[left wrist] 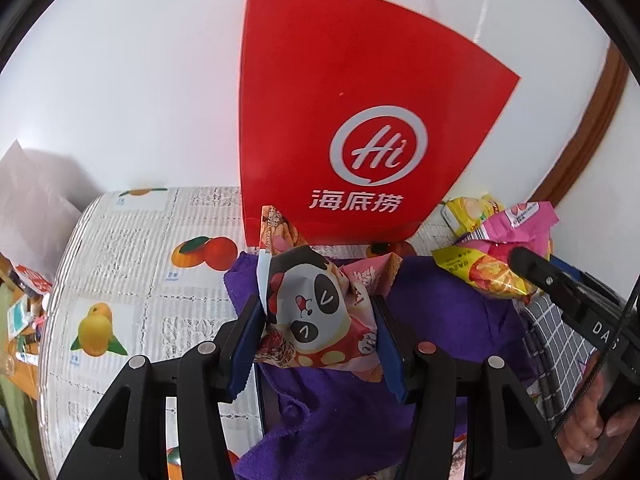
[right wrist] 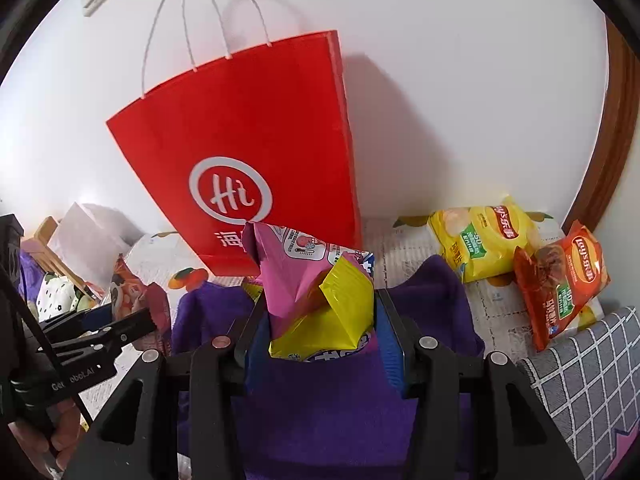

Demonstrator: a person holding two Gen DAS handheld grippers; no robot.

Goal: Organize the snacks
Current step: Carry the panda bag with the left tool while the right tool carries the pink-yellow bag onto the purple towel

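Observation:
My left gripper (left wrist: 318, 332) is shut on a panda-print snack packet (left wrist: 316, 312), held above a purple cloth (left wrist: 432, 312). My right gripper (right wrist: 318, 320) is shut on a pink and yellow snack bag (right wrist: 316, 296); the same bag (left wrist: 496, 256) shows at the right of the left wrist view. A red paper bag (left wrist: 352, 120) with white handles stands upright against the wall just behind both held snacks, also the red paper bag (right wrist: 256, 144) in the right wrist view. The left gripper (right wrist: 116, 320) with its packet appears at the left of the right wrist view.
A yellow chip bag (right wrist: 480, 236) and an orange chip bag (right wrist: 560, 280) lie on the fruit-print tablecloth (left wrist: 140, 280) at the right. A grey checked cloth (right wrist: 592, 368) covers the near right corner. The table edge curves away at the left, with clutter beyond.

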